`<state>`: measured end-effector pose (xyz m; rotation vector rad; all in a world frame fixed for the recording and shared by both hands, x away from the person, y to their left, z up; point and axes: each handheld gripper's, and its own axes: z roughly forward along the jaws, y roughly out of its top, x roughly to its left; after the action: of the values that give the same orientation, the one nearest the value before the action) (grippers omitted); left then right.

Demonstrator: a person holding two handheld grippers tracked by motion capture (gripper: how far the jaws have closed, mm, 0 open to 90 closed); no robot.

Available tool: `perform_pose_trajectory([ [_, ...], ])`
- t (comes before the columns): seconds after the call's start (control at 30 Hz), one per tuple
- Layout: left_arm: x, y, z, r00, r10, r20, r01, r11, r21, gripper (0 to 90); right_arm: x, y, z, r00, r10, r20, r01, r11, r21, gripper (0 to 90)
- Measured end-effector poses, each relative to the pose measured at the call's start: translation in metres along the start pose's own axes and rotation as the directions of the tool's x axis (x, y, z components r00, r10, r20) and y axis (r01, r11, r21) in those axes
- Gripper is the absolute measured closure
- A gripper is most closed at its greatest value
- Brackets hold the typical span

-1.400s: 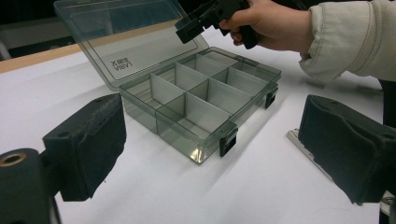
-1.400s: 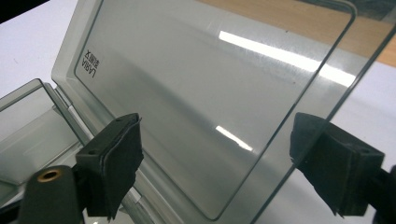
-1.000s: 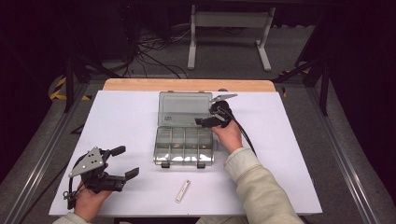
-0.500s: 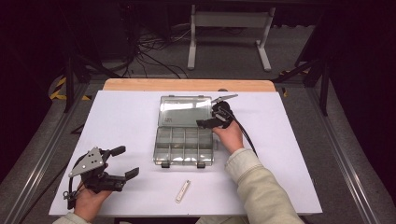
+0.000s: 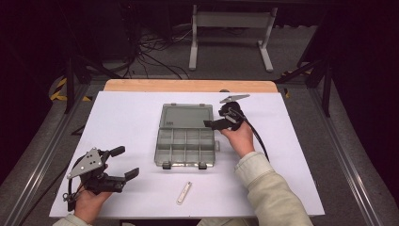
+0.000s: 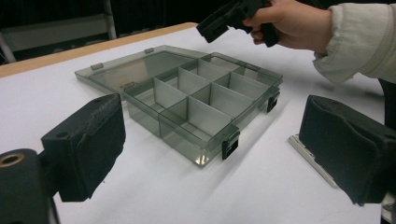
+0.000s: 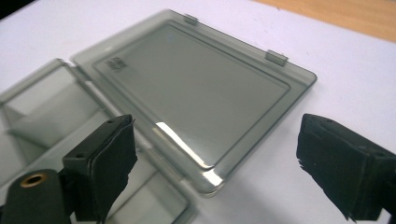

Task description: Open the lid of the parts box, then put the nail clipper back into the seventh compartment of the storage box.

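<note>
In the high view, a smoky-grey transparent plastic compartment box (image 5: 186, 147) lies open in the middle of the white-covered counter (image 5: 131, 117), its flat lid (image 5: 184, 116) folded back onto the sheet on the far side. The right hand-held gripper (image 5: 211, 121) hovers at the box's right edge, near the hinge line, with its jaws spread and nothing between them. The left hand-held gripper (image 5: 123, 162) sits near the front left corner of the counter, well apart from the box, its jaws also spread wide and empty. A small, slim white rectangular piece (image 5: 184, 192) lies on the sheet just in front of the box. In the left gripper view, the two black padded jaws stand wide apart, framing the box (image 6: 201, 102) with its divided compartments and two dark front latches; the white piece (image 6: 310, 158) lies by the right jaw, and the person's right hand (image 6: 289, 23) holds the other gripper above the far side of the box. In the right gripper view, the jaws stand spread above the near corner of the lid (image 7: 196, 93), touching nothing.
</note>
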<state>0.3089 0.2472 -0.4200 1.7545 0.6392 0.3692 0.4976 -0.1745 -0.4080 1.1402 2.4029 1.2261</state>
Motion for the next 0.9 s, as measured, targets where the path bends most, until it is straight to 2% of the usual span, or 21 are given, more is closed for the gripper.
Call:
perform_pose_trajectory([
  [0.17,0.000,0.001,0.003,0.9999,-0.007,-0.008,0.007,0.9999,-0.014,5.2,0.025,0.001,-0.024,0.9965,-0.080,-0.024,0.079,0.996,-0.051,11.9],
  [0.23,-0.001,0.000,0.002,1.0000,-0.006,-0.003,0.006,1.0000,-0.002,3.7,0.033,-0.001,-0.031,0.9939,-0.106,-0.029,0.104,0.993,-0.064,11.9],
  [0.27,-0.002,0.000,0.001,0.9999,0.010,-0.003,-0.010,0.9999,-0.002,3.5,0.038,-0.002,-0.035,0.9923,-0.120,-0.032,0.117,0.991,-0.071,11.9],
  [0.4,-0.004,-0.003,-0.004,0.9997,0.024,0.008,-0.024,0.9997,-0.010,3.5,0.054,-0.005,-0.050,0.9818,-0.183,-0.050,0.178,0.979,-0.096,13.7],
  [0.53,-0.005,-0.004,-0.010,0.9998,0.022,0.004,-0.022,0.9997,-0.008,3.1,0.066,-0.007,-0.060,0.9724,-0.222,-0.073,0.213,0.971,-0.109,13.9],
  [0.6,-0.005,-0.003,-0.013,0.9997,0.026,-0.003,-0.026,0.9995,-0.017,2.9,0.073,-0.008,-0.064,0.9649,-0.251,-0.076,0.241,0.963,-0.118,13.9],
  [0.63,-0.005,-0.003,-0.013,0.9997,0.026,-0.003,-0.026,0.9995,-0.017,2.7,0.073,-0.008,-0.064,0.9649,-0.251,-0.076,0.241,0.963,-0.118,13.9],
  [0.7,-0.005,-0.003,-0.015,0.9996,0.026,-0.008,-0.026,0.9994,-0.024,2.7,0.081,-0.011,-0.070,0.9555,-0.280,-0.093,0.267,0.955,-0.128,14.3],
  [0.73,-0.005,-0.003,-0.016,0.9995,0.030,-0.005,-0.031,0.9993,-0.022,2.7,0.087,-0.012,-0.072,0.9470,-0.302,-0.111,0.287,0.949,-0.127,15.1],
  [0.77,-0.005,-0.003,-0.016,0.9995,0.031,-0.007,-0.032,0.9991,-0.027,2.7,0.087,-0.012,-0.072,0.9470,-0.302,-0.111,0.287,0.949,-0.127,15.1],
  [0.83,-0.008,-0.002,-0.016,0.9986,0.050,0.016,-0.049,0.9979,-0.041,2.0,0.093,-0.014,-0.075,0.9428,-0.310,-0.123,0.294,0.947,-0.129,15.9],
  [0.9,-0.010,-0.002,-0.016,0.9978,0.066,0.010,-0.065,0.9968,-0.047,2.0,0.098,-0.016,-0.078,0.9422,-0.307,-0.133,0.290,0.948,-0.134,15.8],
])
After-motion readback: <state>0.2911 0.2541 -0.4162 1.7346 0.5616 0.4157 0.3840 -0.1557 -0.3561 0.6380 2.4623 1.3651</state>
